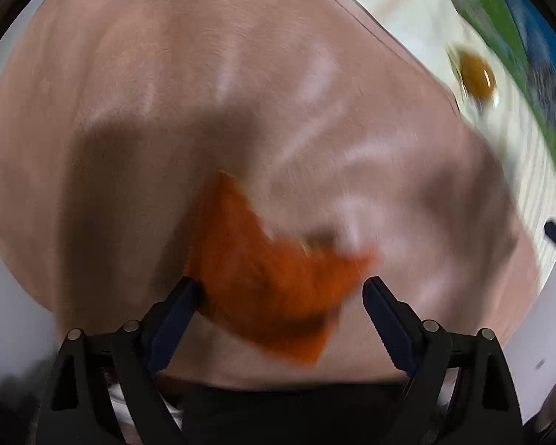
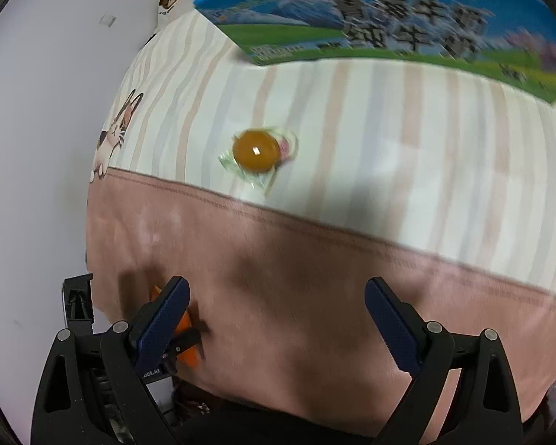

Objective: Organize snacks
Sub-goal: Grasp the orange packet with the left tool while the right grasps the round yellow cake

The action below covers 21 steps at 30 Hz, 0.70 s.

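Both left gripper point(image 1: 280, 289) and right gripper point(image 2: 276, 289) fingers wide open, holding nothing; flat orange foil snack packet point(image 1: 263, 282) lies on pink bedsheet point(image 1: 166, 111) between left fingers, may slide or pinch fabric.
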Tool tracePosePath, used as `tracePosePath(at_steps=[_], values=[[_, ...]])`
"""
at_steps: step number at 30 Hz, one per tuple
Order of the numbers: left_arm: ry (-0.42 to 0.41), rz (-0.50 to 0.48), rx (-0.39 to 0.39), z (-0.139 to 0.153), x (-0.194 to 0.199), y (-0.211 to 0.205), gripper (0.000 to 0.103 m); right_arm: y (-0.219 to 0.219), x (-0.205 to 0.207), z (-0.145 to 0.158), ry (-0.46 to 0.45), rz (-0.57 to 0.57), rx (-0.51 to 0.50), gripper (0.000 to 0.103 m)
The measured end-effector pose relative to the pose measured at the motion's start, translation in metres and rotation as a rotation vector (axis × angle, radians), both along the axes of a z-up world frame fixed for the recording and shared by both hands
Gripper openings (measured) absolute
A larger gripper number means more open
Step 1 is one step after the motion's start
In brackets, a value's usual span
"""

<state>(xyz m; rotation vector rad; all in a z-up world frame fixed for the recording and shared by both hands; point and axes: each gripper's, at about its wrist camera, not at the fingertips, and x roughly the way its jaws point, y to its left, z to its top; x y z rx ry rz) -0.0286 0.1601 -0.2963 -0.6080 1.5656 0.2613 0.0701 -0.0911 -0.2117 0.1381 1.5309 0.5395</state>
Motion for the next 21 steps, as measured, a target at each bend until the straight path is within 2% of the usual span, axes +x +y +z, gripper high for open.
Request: tracePosePath(at_steps=[3,8,12,13,16,19,21], values=[[-0.031,0.068,-0.041,-0.002,0.006,0.010,0.088,0.018,0.019,-0.002,-0.009,0.005,0.011,0.097],[-0.046,0.047,-0.027,-0.001,0.020,0.009,0.088,0.058,0.057,-0.016,-0.048,0.049,-0.027,0.095],[-0.049,0.067,-0.031,0.009,0.015,0.011,0.088,0.087,0.076,-0.041,-0.033,0.120,-0.073,0.076],[-0.060,0.092,-0.028,0.016,0.011,0.015,0.088,0.094,0.079,-0.048,-0.028,0.149,-0.090,0.068],[-0.097,0.203,-0.012,0.039,-0.011,0.031,0.088,0.107,0.078,-0.058,-0.063,0.221,-0.146,0.064],[-0.103,0.323,-0.056,0.052,-0.037,0.044,0.088,0.108,0.070,-0.053,-0.116,0.274,-0.165,0.057],[-0.079,0.387,-0.122,0.047,-0.043,0.051,0.088,0.102,0.064,-0.051,-0.091,0.287,-0.153,0.056]])
